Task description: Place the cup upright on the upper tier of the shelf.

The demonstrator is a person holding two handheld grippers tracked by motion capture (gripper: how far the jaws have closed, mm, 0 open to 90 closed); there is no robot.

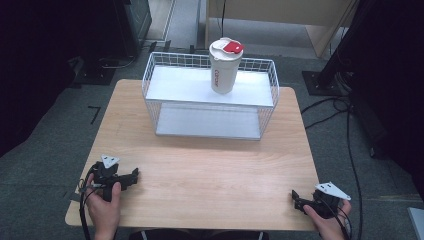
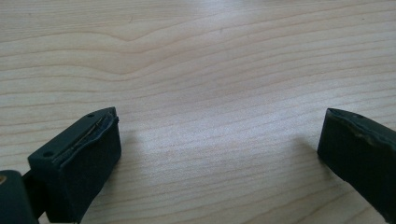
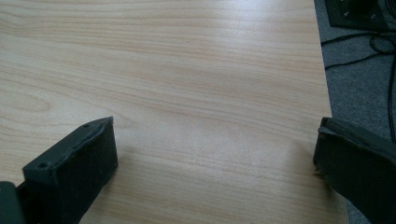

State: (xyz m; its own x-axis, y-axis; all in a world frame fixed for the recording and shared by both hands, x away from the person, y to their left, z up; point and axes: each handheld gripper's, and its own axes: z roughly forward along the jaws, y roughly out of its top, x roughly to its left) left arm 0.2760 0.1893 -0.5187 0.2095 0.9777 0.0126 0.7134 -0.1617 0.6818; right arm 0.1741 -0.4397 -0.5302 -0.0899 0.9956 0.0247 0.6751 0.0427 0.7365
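High view takes in the whole setup, starting with the light wooden rectangular table [image 1: 210, 175], its near half bare. At its far side stands a white wire-mesh two-tier rack [image 1: 210, 97] with flat white shelves, open toward the person, which likely makes its contents easy to reach from the front. On the upper shelf, right of centre, a white plastic tumbler with a red flip tab on its lid [image 1: 224, 67] stands upright, well apart from both hands; red lettering runs down its side, too small to read.

Nearer the person, the left gripper [image 1: 131, 177] rests at the table's near-left corner and the right gripper [image 1: 296, 200] at the near-right corner, each held low in a hand, a resting pose that suggests the reach for the tumbler has not yet begun. Left gripper view shows its black jaws spread wide with only wood grain between them, gripping nothing. Right gripper view shows the same wide gap and nothing held, with the table edge and grey floor beyond the jaw at the picture's right.

The person's forearms are cut off at the bottom edge, the rack's lower shelf looks empty, and the dark surroundings hide most of the room.
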